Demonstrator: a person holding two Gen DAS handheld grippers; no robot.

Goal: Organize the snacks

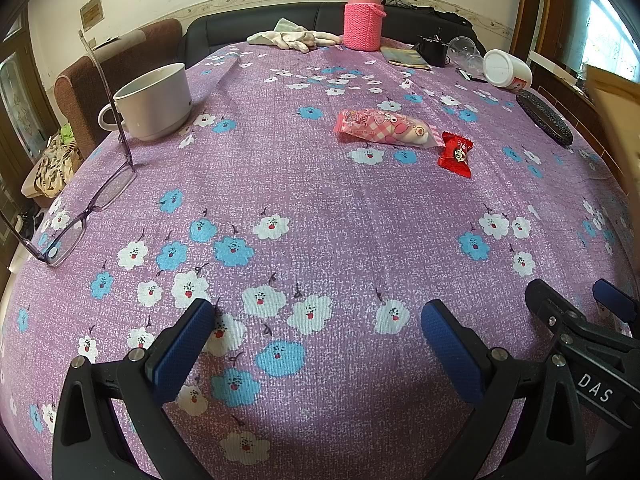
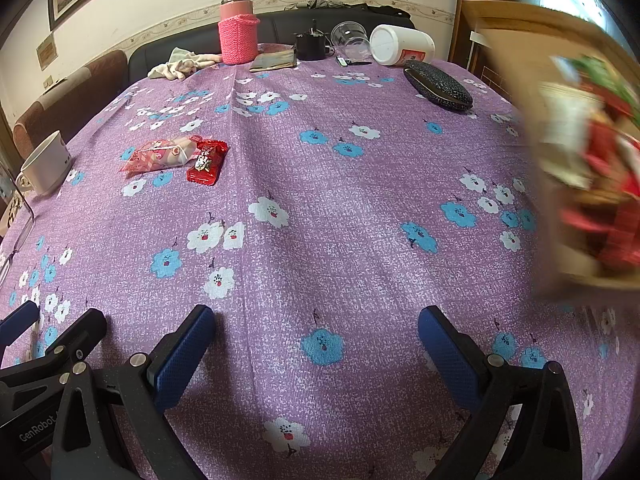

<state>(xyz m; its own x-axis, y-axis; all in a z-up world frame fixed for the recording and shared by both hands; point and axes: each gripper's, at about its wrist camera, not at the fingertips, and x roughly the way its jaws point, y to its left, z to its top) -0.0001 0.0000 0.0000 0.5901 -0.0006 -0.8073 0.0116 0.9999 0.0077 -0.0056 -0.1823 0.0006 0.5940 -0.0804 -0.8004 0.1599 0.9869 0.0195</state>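
Note:
A pink snack packet [image 1: 386, 127] and a small red candy packet [image 1: 455, 153] lie side by side on the purple floral tablecloth [image 1: 320, 208], far ahead of my left gripper [image 1: 318, 320], which is open and empty. In the right wrist view the same pink packet [image 2: 160, 156] and red packet [image 2: 207, 161] lie at the left. My right gripper [image 2: 316, 328] is open and empty low over the cloth. A blurred wooden box holding red and green snacks [image 2: 592, 168] is at the right edge, in motion.
A white mug [image 1: 154, 96] and glasses [image 1: 80, 200] sit at the left. A pink knit-sleeved flask [image 1: 363, 12], a cloth [image 1: 294, 38], a black object, a clear cup, a toppled white jar [image 1: 507, 69] and a dark glasses case [image 1: 544, 118] line the far and right edges.

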